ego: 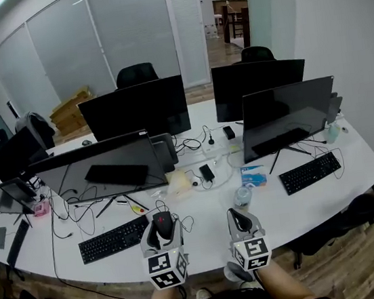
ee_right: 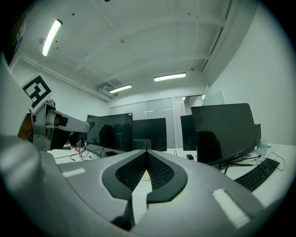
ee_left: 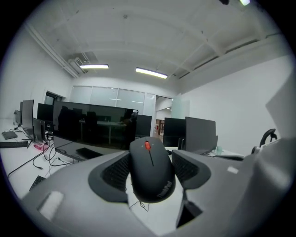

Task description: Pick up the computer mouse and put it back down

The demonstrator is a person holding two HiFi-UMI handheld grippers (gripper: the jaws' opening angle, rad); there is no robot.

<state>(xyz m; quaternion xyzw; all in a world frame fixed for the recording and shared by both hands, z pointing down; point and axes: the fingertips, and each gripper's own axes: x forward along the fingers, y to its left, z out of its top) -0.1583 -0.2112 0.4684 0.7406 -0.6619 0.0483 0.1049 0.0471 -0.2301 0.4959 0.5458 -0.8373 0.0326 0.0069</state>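
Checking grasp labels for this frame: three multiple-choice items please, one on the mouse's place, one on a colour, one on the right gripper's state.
1. Where is the mouse? A flat on the desk; B between the left gripper's jaws; C on a chair.
2. Its scroll wheel is: A blue; B white; C red.
3. The right gripper's jaws are: A together, empty; B wide apart; C closed on a cable.
Key: 1 B, its pads flank the mouse; 2 C, red against the black shell; 3 A, pads meet, nothing between.
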